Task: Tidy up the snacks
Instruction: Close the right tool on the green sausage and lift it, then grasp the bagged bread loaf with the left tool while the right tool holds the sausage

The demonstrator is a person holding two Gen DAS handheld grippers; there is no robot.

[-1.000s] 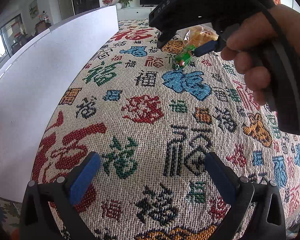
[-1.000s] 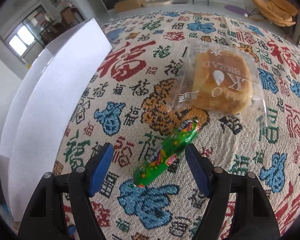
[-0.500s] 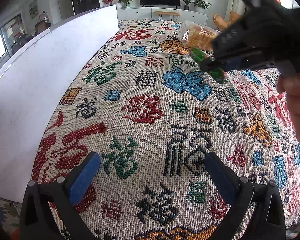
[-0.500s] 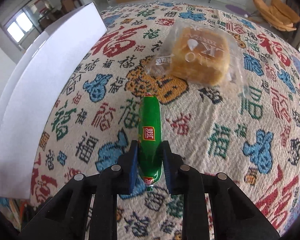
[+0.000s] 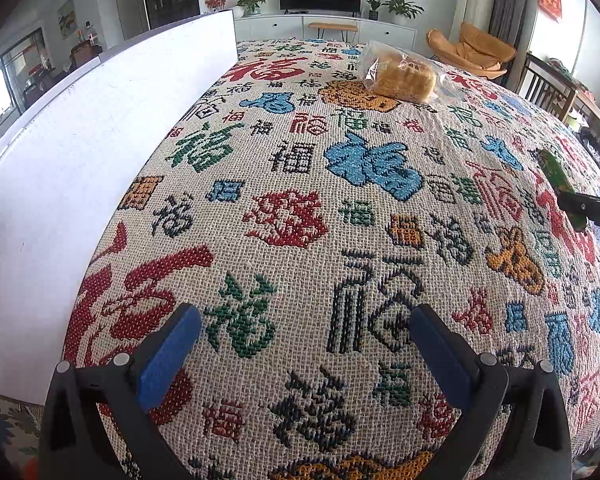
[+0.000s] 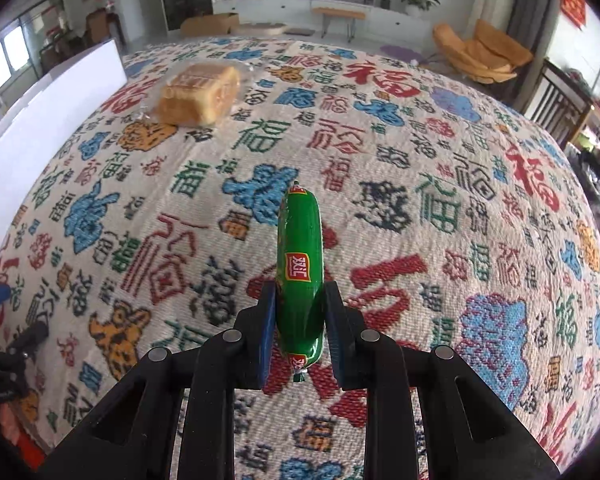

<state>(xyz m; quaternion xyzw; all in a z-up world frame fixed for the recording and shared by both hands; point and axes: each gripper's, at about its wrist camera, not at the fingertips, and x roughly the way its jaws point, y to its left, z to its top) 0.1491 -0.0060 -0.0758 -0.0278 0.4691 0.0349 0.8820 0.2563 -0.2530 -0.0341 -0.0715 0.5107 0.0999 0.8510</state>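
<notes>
My right gripper (image 6: pixel 300 312) is shut on a green sausage stick (image 6: pixel 300 248) and holds it above the patterned tablecloth (image 6: pixel 420 208). The sausage (image 5: pixel 556 172) and a right fingertip (image 5: pixel 588 206) show at the right edge of the left wrist view. A bagged loaf of bread (image 6: pixel 198 94) lies at the far left of the cloth; it also shows in the left wrist view (image 5: pixel 404 78). My left gripper (image 5: pixel 300 332) is open and empty, low over the near part of the cloth.
A long white board (image 5: pixel 80 152) stands upright along the cloth's left side, also in the right wrist view (image 6: pixel 52 96). Dark chairs (image 6: pixel 560 104) stand off the table at the right. A tan lounge chair (image 5: pixel 472 50) is beyond the far edge.
My right gripper closed on the sausage, lifted it off the cloth beside the bread, and carried it right and nearer. The left gripper has not moved.
</notes>
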